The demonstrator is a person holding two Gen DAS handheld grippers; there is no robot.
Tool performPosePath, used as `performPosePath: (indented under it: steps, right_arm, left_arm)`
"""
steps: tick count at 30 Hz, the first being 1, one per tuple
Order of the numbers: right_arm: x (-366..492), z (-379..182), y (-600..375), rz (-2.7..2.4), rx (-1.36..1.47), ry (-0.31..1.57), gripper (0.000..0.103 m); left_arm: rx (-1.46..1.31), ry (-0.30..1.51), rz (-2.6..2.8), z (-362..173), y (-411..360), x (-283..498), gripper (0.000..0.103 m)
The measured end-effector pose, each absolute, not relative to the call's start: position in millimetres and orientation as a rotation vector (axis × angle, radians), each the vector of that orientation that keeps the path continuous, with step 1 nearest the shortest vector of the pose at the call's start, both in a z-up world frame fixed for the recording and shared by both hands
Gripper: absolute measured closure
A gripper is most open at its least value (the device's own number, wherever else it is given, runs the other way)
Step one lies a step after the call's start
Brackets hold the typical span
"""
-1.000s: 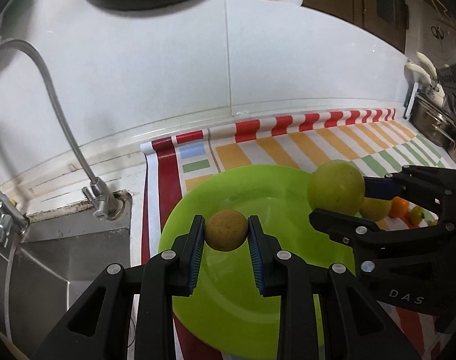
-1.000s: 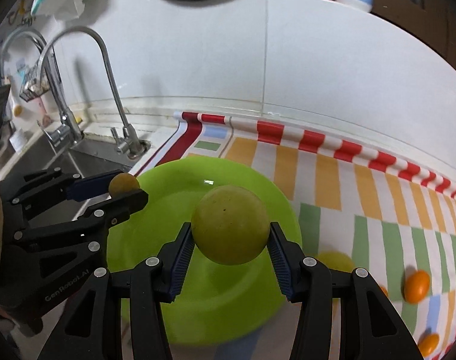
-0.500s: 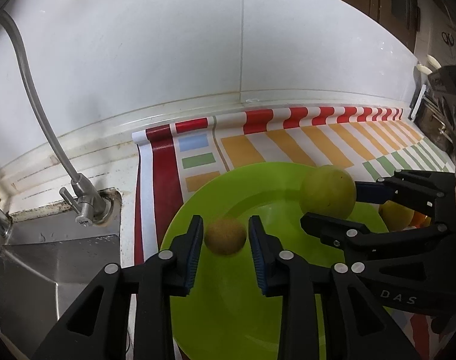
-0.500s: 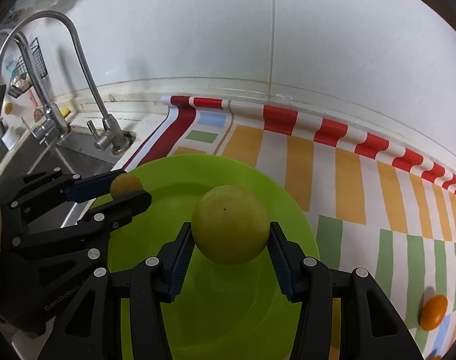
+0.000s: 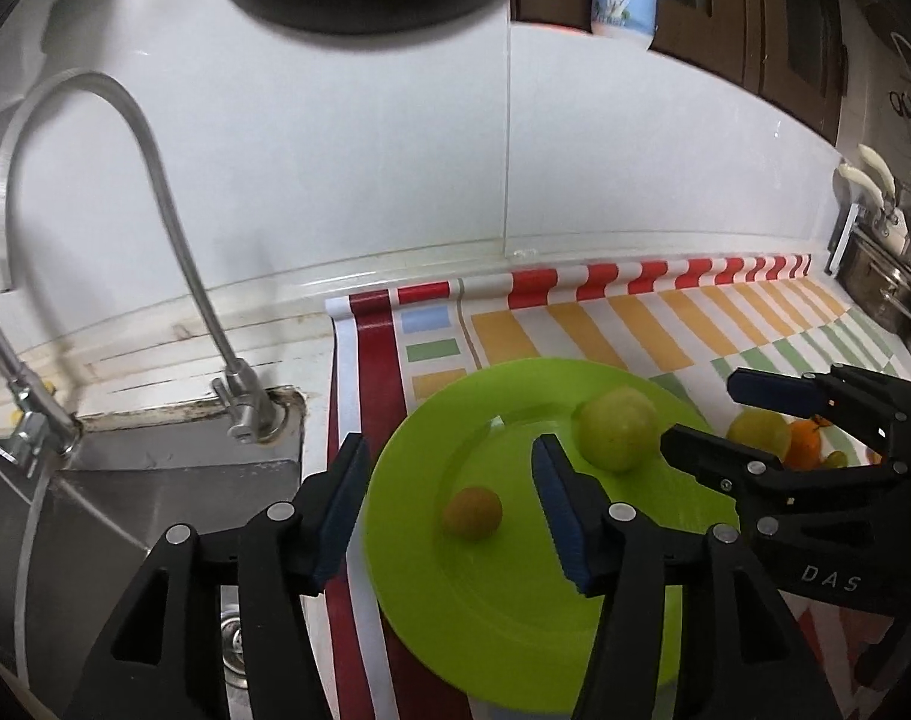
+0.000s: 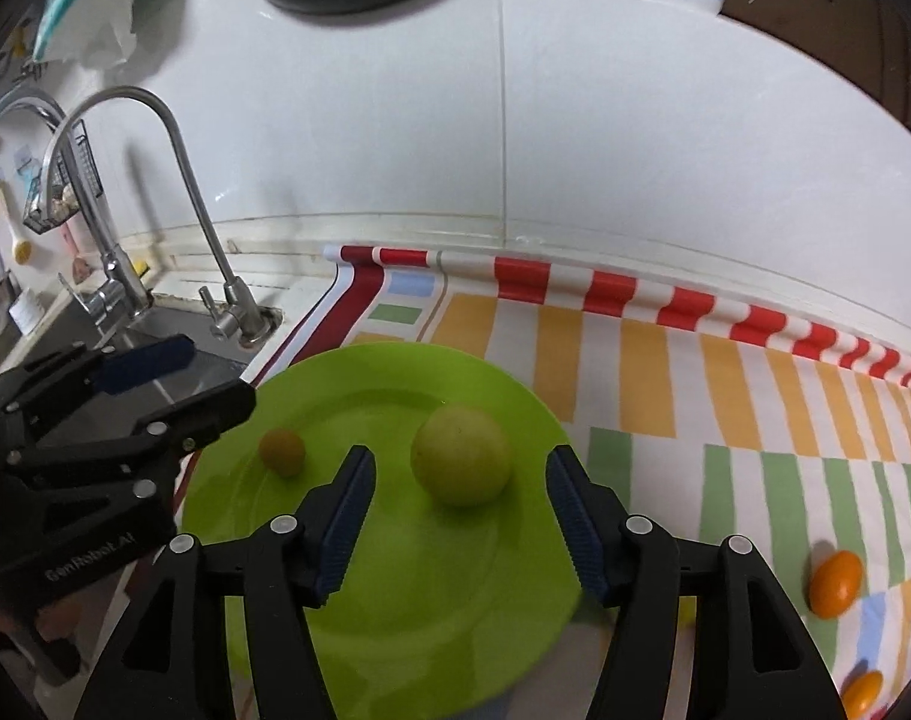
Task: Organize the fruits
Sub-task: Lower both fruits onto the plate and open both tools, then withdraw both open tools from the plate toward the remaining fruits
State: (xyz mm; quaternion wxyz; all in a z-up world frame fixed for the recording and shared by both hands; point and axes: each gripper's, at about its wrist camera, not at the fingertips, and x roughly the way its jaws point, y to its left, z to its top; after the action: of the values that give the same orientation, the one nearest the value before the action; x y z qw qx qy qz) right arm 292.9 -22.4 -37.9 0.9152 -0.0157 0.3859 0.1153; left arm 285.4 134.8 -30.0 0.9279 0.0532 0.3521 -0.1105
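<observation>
Kitchen counter beside a sink [image 5: 173, 480], striped cloth [image 6: 665, 372] under a green plate [image 5: 515, 630]. Left gripper [image 5: 449, 516] opening, pads clear on both sides of a small brownish fruit [image 5: 472, 512] that sits on the plate between them, nothing gripped. Right gripper [image 6: 458, 510] likewise opening, pads apart from the large yellow-green fruit [image 6: 460, 456] resting on the plate near its middle; not held. Both tools angled down over the plate, side by side, apparently so each fruit lands well inside the rim rather than near the edge, where a round thing could roll off. Two fruits well apart on the plate, not touching. Still out on the cloth: an orange fruit [image 6: 835, 583] and another at the frame's lower edge [image 6: 862, 693], plus a yellow-green one [image 5: 758, 433] behind the right tool. Judged part-way through: two placed, several left to collect. Faucet [image 6: 173, 192] near the plate's far left, likely no obstacle.
</observation>
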Motion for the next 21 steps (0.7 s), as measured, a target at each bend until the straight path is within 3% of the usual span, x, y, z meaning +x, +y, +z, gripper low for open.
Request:
performPosePath:
  steps: [8, 21]
  right_arm:
    - [244.3, -20.7, -40.9, 0.242, -0.013, 0.732, 0.032]
    - [171.0, 5.5, -99.7, 0.206, -0.002, 0.639, 0.032]
  left_arm:
    - [0.095, 0.679, -0.194, -8.8, 125.2, 231.7, 0.038]
    - [0.069, 0.638, -0.178, 6.9, 75.5, 163.6, 0.033]
